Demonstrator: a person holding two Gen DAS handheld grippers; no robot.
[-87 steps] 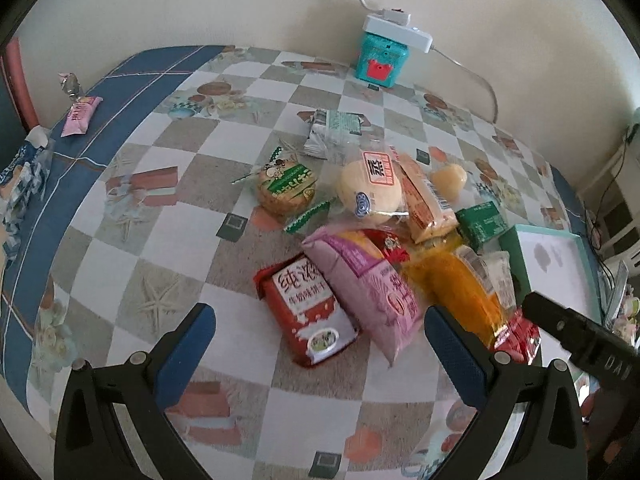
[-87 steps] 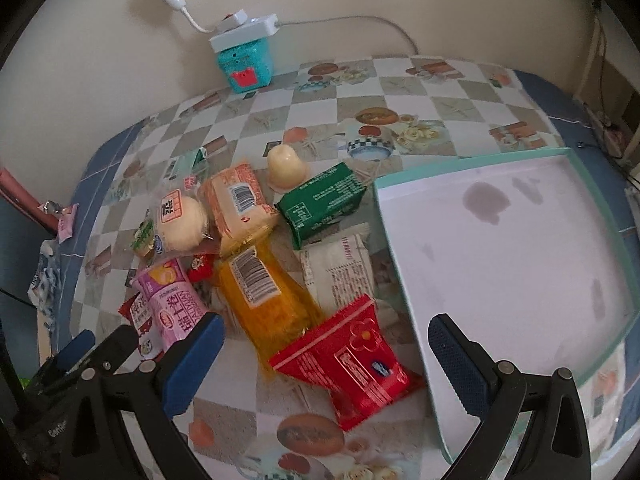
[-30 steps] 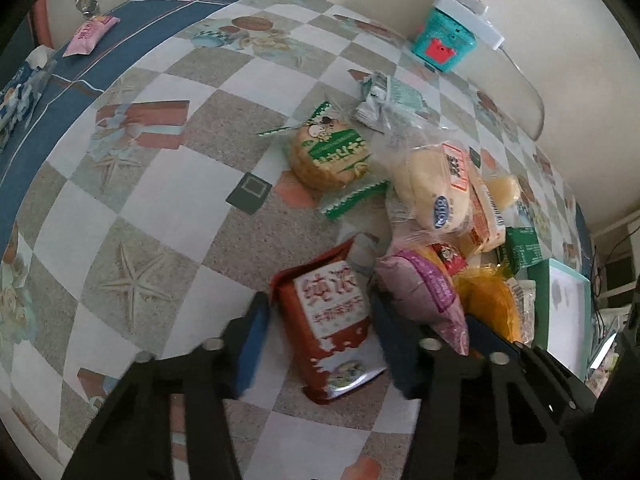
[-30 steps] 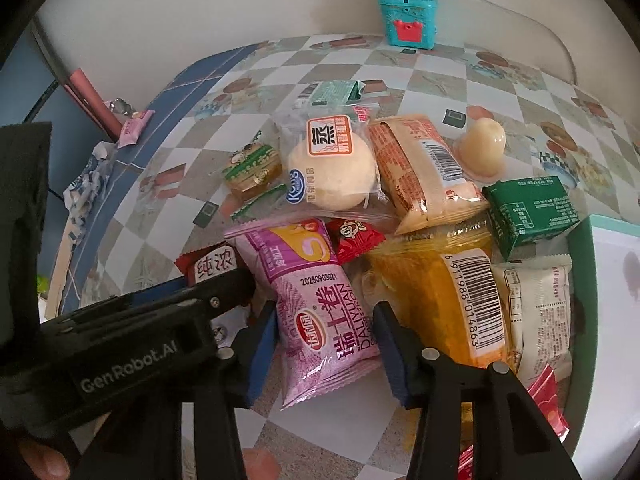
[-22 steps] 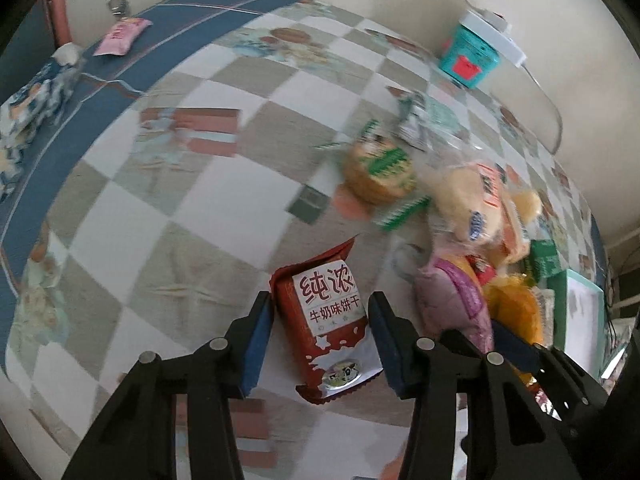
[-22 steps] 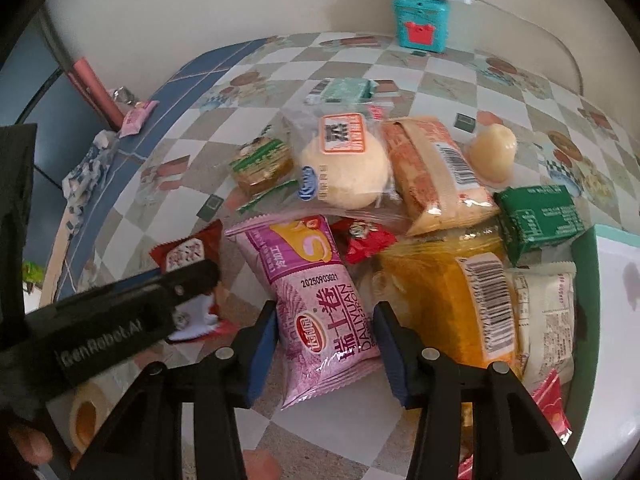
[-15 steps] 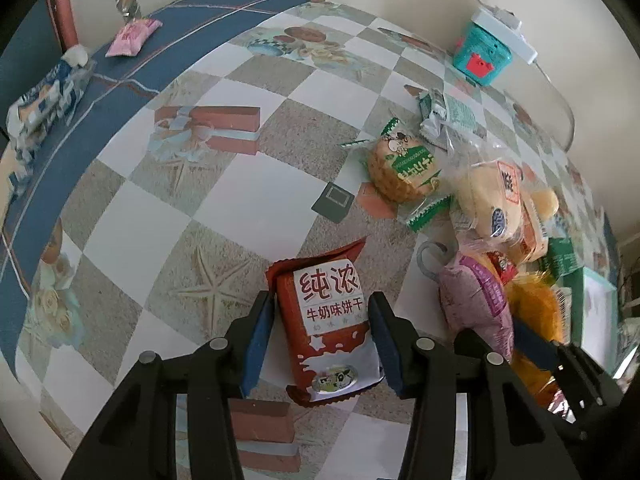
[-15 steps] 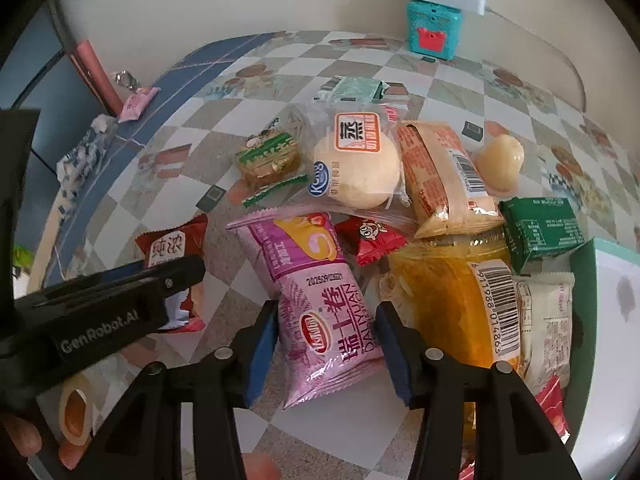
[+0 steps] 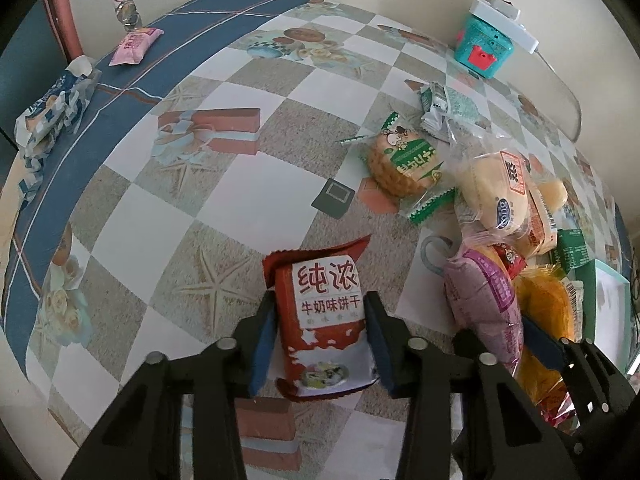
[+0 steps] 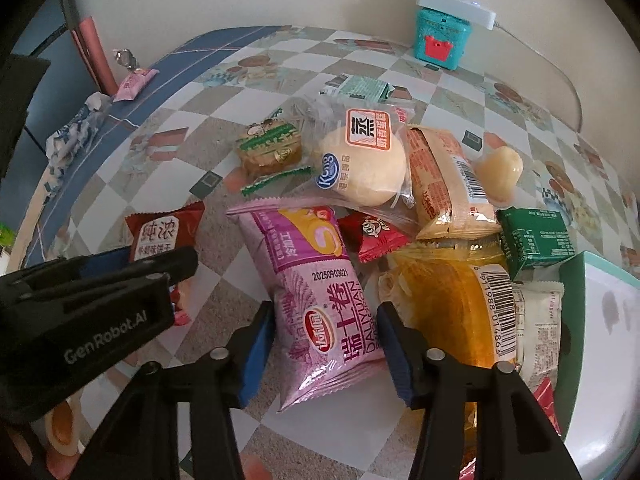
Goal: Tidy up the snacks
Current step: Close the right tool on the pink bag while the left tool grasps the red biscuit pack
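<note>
The left claw (image 9: 322, 338) points steeply down at the surface (image 9: 224, 184), and its jaws are closing with the red biscuit packet (image 9: 326, 316) between them; both blue pads lie against the sides of the packet. The right claw (image 10: 326, 336) is closing too, and the pink roll packet (image 10: 320, 296) stands between its pads, which touch its two sides.

The pink roll packet is the landmark here. The red biscuit packet lies to its left, a little apart, on the checked cloth. Just to its right lies the orange packet (image 10: 444, 300), and beyond that one the white tray (image 10: 608, 320) with a green rim. Touching its far right corner is a small red candy packet (image 10: 372, 232). Behind it lie the round bun in clear wrap (image 10: 362, 164) and the green cookie packet (image 10: 270, 150). Much farther, near the wall, stands a teal box (image 10: 440, 38).
</note>
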